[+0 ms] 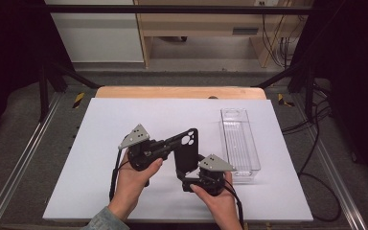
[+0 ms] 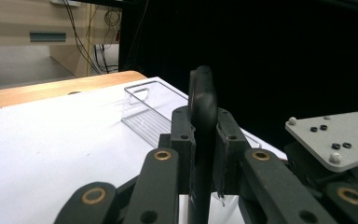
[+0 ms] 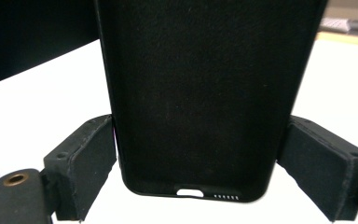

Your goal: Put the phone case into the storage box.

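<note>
Both the left gripper and right gripper clamp a matte black rounded phone case beside a ribbed clear plastic tray.

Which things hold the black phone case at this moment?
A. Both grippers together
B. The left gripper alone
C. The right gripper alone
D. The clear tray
A: the left gripper pinches the black phone case across its thin edge, and the right gripper clamps its bottom end from both sides.

The phone case runs off the top edge in the right gripper view. In the left gripper view the tongs hide its lower part.
</note>
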`<state>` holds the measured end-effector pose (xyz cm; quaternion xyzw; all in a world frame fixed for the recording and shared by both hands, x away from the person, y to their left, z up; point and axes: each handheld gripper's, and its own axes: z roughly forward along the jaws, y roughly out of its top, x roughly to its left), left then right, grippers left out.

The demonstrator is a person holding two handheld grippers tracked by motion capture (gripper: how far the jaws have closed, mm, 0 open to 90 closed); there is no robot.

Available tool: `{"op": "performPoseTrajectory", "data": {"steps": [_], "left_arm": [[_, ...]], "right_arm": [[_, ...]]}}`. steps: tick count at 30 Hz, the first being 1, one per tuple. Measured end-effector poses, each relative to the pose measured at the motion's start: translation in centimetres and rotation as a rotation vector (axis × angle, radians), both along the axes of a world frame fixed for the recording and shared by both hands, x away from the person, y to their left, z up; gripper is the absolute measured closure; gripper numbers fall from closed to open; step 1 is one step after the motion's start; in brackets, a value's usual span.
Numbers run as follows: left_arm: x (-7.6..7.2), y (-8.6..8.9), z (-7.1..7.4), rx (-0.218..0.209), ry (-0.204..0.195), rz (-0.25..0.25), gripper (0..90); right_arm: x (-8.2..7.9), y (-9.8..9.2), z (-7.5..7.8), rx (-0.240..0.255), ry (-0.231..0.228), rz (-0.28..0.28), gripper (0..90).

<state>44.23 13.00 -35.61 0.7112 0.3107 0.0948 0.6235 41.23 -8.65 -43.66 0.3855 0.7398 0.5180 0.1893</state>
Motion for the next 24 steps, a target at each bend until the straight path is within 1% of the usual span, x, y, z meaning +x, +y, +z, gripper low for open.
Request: {"op": "performPoseTrajectory", "data": {"steps": [2,5,7,11,14,17,21,24], "left_arm": [[0.0,0.1,0.0,0.005,-0.005,0.006,80.7],[0.0,0.3,0.0,0.023,-0.017,0.015,80.7],[0.0,0.5,0.0,0.036,-0.03,0.024,80.8],[0.1,0.8,0.0,0.031,-0.035,0.036,80.8],[0.2,1.1,-0.1,0.035,-0.039,0.044,80.8],[0.2,1.3,-0.2,0.044,-0.052,0.051,80.7],[0.3,1.4,-0.4,0.059,-0.061,0.05,80.7],[0.4,1.4,-0.7,0.063,-0.063,0.051,80.7]], "right_arm": [[0.1,0.0,-0.2,-0.003,0.02,0.024,10.8],[0.2,0.0,-0.2,0.006,0.025,0.033,9.0],[0.1,0.0,-0.2,0.006,0.012,0.035,8.2],[0.1,-0.1,-0.1,0.005,0.008,0.043,7.6],[0.0,-0.1,-0.1,0.013,0.007,0.051,7.4],[-0.2,-0.1,0.0,0.012,-0.002,0.062,5.5],[-0.5,0.0,0.2,0.005,-0.02,0.051,5.3],[-0.7,0.0,0.4,0.01,-0.038,0.031,5.6]]}}
